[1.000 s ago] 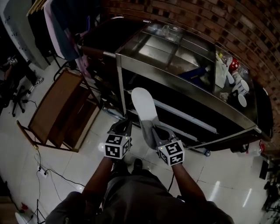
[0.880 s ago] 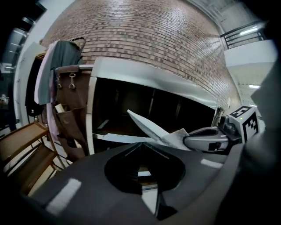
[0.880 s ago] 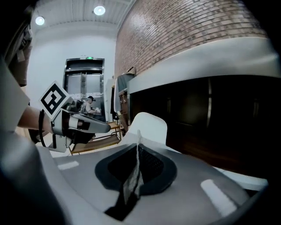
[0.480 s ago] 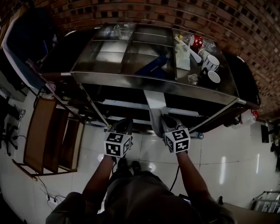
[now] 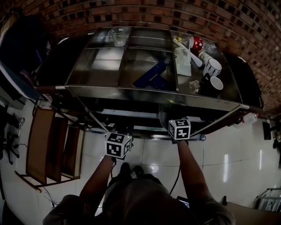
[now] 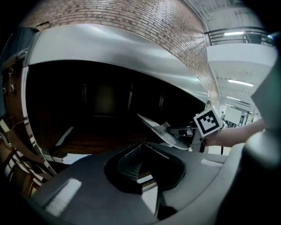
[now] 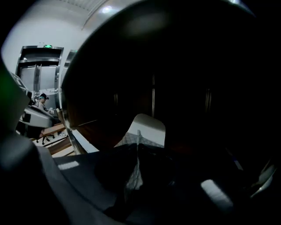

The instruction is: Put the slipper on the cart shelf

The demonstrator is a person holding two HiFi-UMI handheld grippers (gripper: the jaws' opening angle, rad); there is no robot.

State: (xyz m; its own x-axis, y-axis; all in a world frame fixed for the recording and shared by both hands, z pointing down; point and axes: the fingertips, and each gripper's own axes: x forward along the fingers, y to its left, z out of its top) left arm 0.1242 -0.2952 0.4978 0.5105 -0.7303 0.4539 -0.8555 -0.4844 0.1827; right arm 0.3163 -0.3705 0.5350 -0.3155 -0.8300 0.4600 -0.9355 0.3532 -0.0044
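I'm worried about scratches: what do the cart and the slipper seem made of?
The cart is apparently stainless steel, brushed; its grey rim and trays reflect light softly. The slipper looks like thin pale foam or fabric, matte, no shine; which one is unclear.

A big indoor hall, seemingly a lab or studio staged as a room: a brick wall (image 5: 131,13) and steel cart (image 5: 131,91) with mugs (image 5: 213,67) on glossy floor tiles (image 5: 228,162), beneath a railed balcony (image 6: 237,35) and strip lights (image 6: 239,82).
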